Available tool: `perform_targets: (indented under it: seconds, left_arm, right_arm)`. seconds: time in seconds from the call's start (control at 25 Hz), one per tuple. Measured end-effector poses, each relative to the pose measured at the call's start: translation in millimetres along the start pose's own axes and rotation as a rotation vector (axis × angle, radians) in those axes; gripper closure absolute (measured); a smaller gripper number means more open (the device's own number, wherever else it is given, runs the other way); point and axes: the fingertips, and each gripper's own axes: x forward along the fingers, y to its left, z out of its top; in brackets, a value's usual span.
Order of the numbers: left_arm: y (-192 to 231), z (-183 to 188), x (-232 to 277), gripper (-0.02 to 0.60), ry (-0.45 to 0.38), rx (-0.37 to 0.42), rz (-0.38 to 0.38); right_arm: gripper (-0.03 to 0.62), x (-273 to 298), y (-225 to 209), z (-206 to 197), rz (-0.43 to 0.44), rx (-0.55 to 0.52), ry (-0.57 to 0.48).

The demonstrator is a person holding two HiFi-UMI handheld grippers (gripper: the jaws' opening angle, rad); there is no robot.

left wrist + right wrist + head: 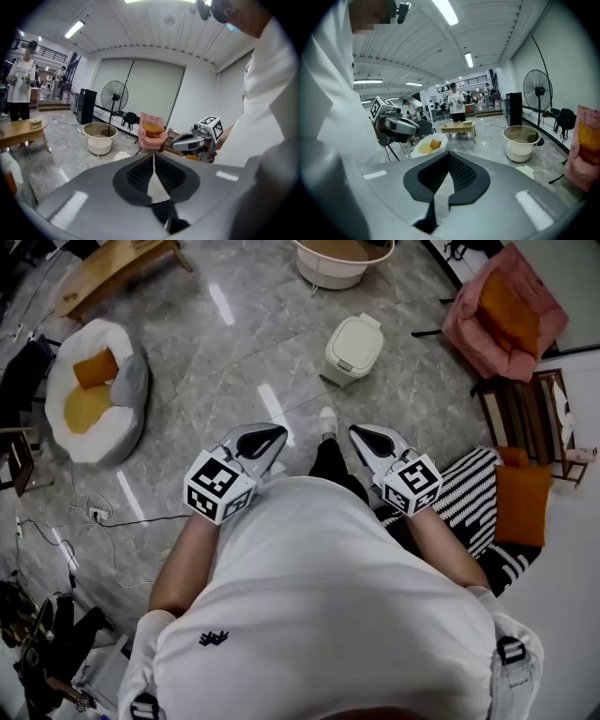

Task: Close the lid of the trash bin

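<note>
Approach seems the step in hand: left tongs point(265, 439) and right tongs point(370, 437) are both clenched on nothing, well apart from the trash bin point(353, 348), which stands farther off on the floor point(234, 362) (lid angle unclear). Next, one must reach down to its lid.
</note>
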Motion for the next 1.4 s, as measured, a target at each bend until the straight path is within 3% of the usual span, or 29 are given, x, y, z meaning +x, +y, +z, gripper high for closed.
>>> perform_targets:
  seconds: [0.24,0.84,1.4]
  left_arm:
    - [-2,-16,-23,0.514,0.007,-0.009,0.024]
    - [5,-30,-62,0.514,-0.034,-0.053,0.099]
    - [-4,-30,-47,0.514,-0.027,-0.051,0.077]
  right_arm:
    - [0.594,3,18,-2,-0.005,-0.046,0.019]
    - [0.594,21,53,11,0.082,-0.115,0.03]
    - [0.592,14,52,6,0.087,-0.108,0.026]
